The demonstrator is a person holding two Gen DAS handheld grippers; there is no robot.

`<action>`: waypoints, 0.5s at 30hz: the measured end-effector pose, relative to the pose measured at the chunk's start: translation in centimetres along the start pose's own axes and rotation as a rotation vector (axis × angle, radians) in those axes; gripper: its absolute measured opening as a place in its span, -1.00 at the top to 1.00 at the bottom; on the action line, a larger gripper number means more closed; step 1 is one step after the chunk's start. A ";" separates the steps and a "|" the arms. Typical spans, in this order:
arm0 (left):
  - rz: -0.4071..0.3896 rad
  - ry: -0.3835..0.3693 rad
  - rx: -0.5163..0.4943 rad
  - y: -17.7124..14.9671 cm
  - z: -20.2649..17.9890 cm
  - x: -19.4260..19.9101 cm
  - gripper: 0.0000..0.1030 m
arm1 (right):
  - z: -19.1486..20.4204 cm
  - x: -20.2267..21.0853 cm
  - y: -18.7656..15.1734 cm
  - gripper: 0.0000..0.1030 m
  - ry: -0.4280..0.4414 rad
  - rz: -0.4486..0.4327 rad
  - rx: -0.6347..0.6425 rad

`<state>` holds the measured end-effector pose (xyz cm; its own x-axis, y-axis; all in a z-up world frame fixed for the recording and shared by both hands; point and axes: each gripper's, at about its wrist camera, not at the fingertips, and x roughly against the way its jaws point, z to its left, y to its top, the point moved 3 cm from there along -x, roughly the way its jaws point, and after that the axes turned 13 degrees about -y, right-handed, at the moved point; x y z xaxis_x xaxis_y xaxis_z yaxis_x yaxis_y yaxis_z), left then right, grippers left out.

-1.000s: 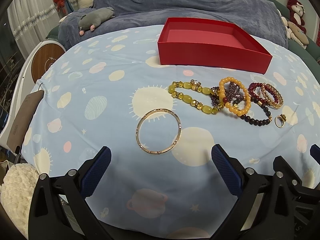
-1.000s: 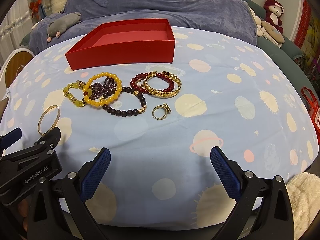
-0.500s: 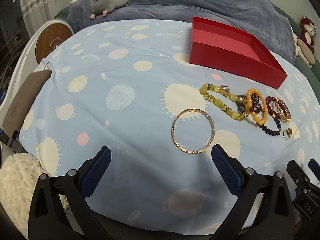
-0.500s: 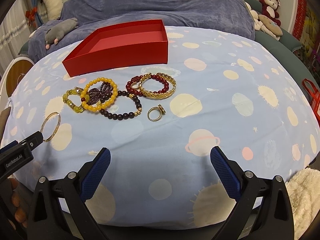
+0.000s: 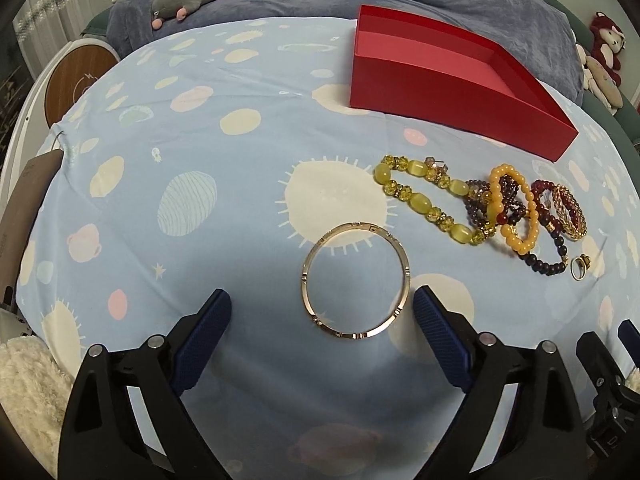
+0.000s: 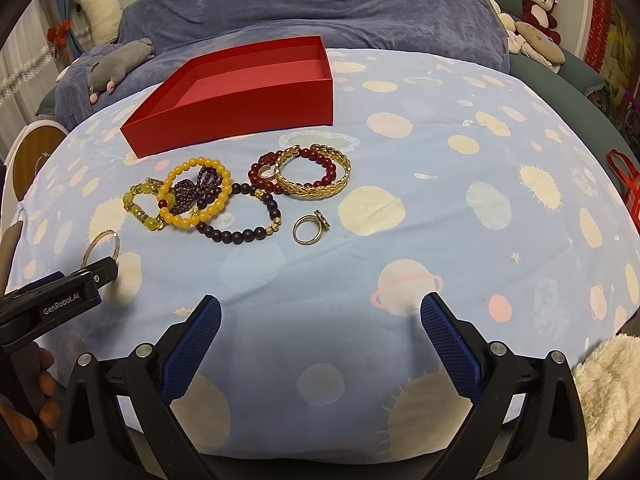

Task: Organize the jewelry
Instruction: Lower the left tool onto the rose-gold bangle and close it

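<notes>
The bed (image 6: 400,168), under a soft, pale-blue planet-print sheet, gives under pressure, so flat pieces will sit into it. Plush toys line the blue quilt behind. The red box (image 6: 248,108) stands open and empty at the far side, stiff-walled. Between it and the tools lies a tangle of beaded bracelets (image 6: 200,196), light, limp and likely to snag one another. The gold bangle (image 5: 355,280) is rigid, thin, probably slippery; pinch across its rim. It lies just ahead of the left tool (image 5: 322,308), jaws apart. The right tool (image 6: 320,312) is likewise spread, holding nothing.
</notes>
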<state>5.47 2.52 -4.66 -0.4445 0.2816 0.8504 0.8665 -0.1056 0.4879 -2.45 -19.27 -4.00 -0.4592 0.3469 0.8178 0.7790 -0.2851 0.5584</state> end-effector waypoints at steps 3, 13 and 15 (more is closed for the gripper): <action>0.001 0.011 -0.021 0.0 -0.3 -0.2 -0.63 | 0.0 -0.1 0.0 -0.87 0.001 0.002 0.000; -0.021 -0.065 -0.042 0.4 -1.3 0.4 -0.01 | -0.1 0.0 0.3 -0.87 0.001 -0.001 -0.003; -0.022 -0.081 -0.038 0.5 -1.3 0.6 -0.01 | -0.3 0.1 0.8 -0.87 0.006 0.002 -0.012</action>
<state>5.32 1.36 -3.69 -0.4424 0.3607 0.8211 0.8465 -0.1344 0.5151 -1.98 -19.79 -3.46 -0.4599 0.3410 0.8199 0.7748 -0.2969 0.5581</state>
